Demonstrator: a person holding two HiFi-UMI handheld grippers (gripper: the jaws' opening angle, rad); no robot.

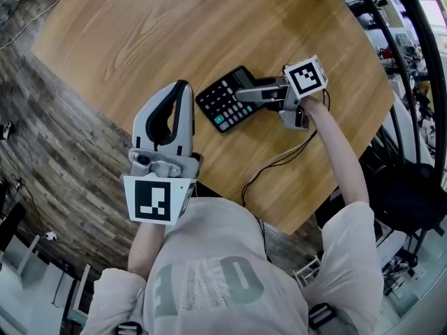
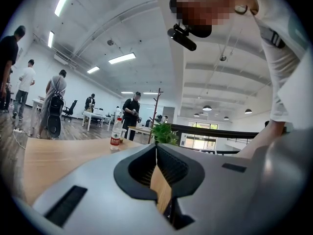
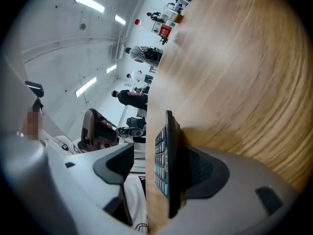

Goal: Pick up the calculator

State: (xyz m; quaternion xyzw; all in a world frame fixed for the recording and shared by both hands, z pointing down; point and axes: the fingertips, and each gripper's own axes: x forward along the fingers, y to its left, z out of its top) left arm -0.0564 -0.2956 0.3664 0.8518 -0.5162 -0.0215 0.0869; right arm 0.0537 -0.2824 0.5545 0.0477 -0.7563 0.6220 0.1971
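A black calculator (image 1: 225, 103) with grey and teal keys lies on the wooden table (image 1: 140, 33), just right of centre. My right gripper (image 1: 243, 96) reaches in from the right and is open around the calculator's right end. In the right gripper view the calculator (image 3: 164, 165) stands edge-on between the jaws of my right gripper (image 3: 156, 155). One jaw lies against its back, and the other stands off the key side with a clear gap. My left gripper (image 1: 183, 91) hovers near the table's front edge, left of the calculator, jaws together and holding nothing.
A black cable (image 1: 279, 162) runs from the right gripper across the table's near right corner. A water bottle (image 2: 116, 133) and a potted plant (image 2: 164, 132) stand at the table's far side. Several people stand in the room beyond. Wood-plank floor surrounds the table.
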